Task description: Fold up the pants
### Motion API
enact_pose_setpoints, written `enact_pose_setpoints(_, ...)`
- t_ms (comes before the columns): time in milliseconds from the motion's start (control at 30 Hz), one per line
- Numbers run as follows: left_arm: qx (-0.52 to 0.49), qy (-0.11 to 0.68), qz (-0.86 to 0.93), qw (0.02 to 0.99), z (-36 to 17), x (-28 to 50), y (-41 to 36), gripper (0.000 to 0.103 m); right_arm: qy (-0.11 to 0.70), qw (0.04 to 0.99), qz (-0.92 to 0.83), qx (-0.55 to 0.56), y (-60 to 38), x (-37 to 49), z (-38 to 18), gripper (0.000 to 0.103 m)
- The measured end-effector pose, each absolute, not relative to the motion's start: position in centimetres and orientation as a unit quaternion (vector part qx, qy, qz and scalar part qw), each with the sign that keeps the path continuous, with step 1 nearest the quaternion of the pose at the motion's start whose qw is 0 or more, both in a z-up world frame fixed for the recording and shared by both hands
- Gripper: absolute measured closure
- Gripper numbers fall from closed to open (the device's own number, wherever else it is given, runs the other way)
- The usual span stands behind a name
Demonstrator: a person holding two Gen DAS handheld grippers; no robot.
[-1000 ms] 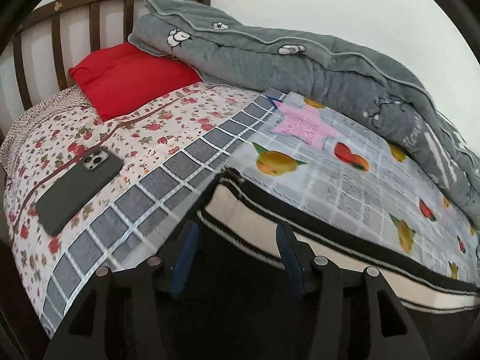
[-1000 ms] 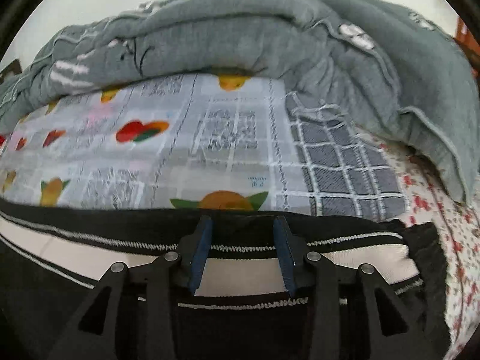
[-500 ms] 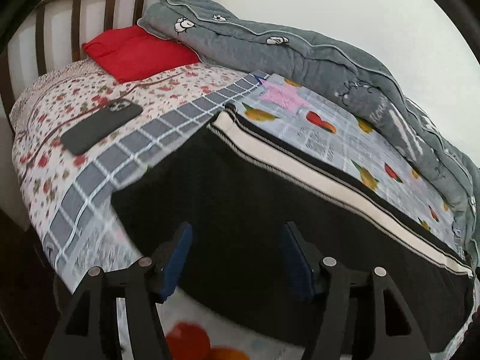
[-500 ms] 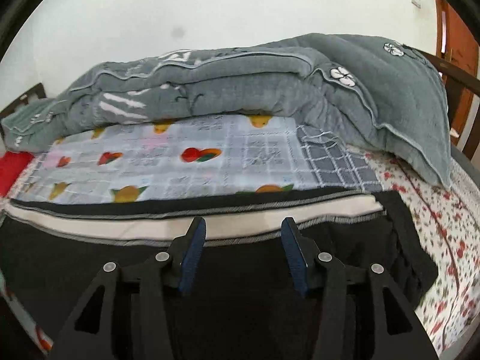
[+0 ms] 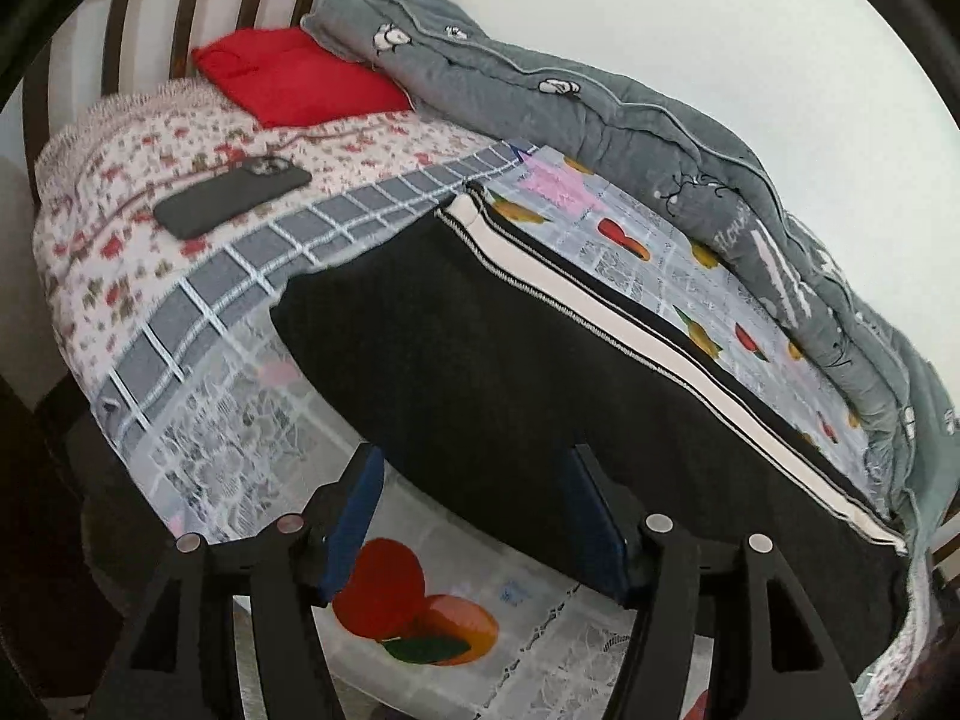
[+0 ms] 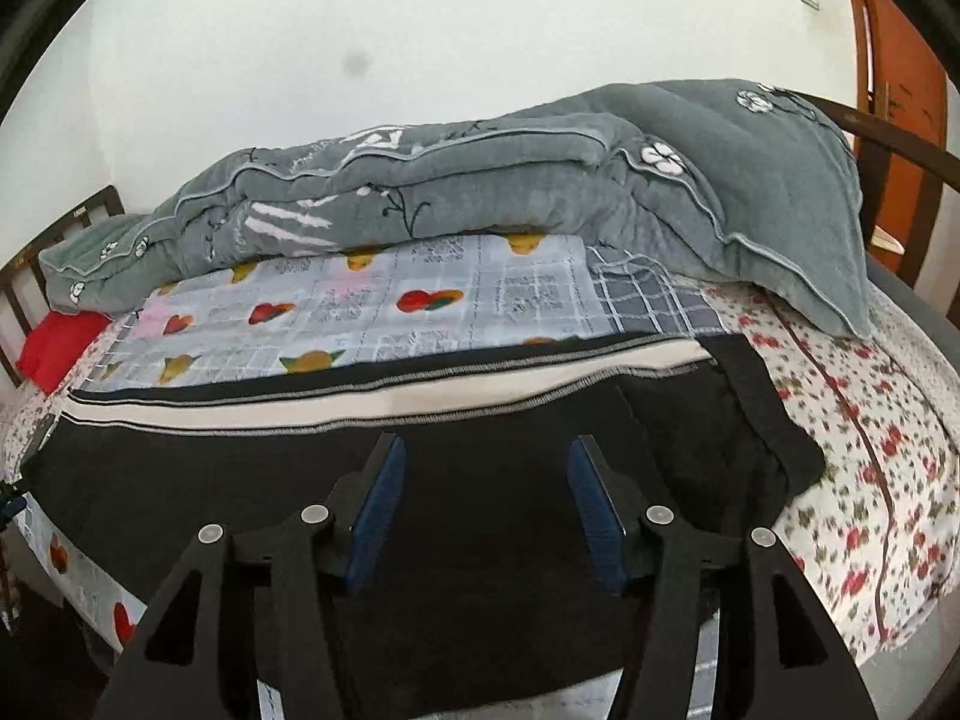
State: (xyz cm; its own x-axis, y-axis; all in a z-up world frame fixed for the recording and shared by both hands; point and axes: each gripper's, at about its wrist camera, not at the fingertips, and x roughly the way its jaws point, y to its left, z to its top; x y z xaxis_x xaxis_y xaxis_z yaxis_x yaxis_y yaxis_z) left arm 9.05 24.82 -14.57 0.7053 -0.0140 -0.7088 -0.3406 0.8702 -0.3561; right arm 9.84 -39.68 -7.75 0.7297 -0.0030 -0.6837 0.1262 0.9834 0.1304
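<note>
The black knit pants with a cream side stripe (image 6: 420,480) lie flat lengthwise ahead of my open, empty left tongs (image 5: 474,516) and right tongs (image 6: 486,510); seemingly halved leg-on-leg, crosswise folds remain.

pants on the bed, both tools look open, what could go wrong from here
The black pants lie long along the bed's near edge; a careless pull might drag them off the side. The phone sits beyond the leg-end hem, so a sweep that way could knock it. The waistband looks rumpled, so folding now may trap creases. The left tool and right tool hold nothing.
</note>
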Motion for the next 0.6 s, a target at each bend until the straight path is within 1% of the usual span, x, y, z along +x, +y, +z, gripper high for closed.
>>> enact_pose_setpoints(133,-0.273,0.358,0.076,0.890,-16.2,9.1,26.2,0.040,0.376,0.921,-0.050,0.087,-40.2,8.9,-8.5,0.047)
enact_pose_setpoints(233,-0.304,0.355,0.063,0.882,-17.4,9.8,27.4,0.040,0.384,0.916,-0.063,0.095,-40.6,8.4,-9.2,0.047)
enact_pose_setpoints(367,-0.320,0.360,0.074,0.873,-19.0,11.3,28.7,0.040,0.393,0.910,-0.072,0.107,-40.5,8.0,-9.9,0.047)
enact_pose_setpoints(533,-0.346,0.321,0.099,0.876,-19.5,12.4,31.6,0.040,0.409,0.903,-0.084,0.101,-39.9,7.3,-11.0,0.047)
enact_pose_setpoints(600,-0.363,0.312,0.102,0.872,-19.5,13.0,32.7,0.042,0.413,0.901,-0.090,0.098,-39.7,7.2,-11.3,0.047)
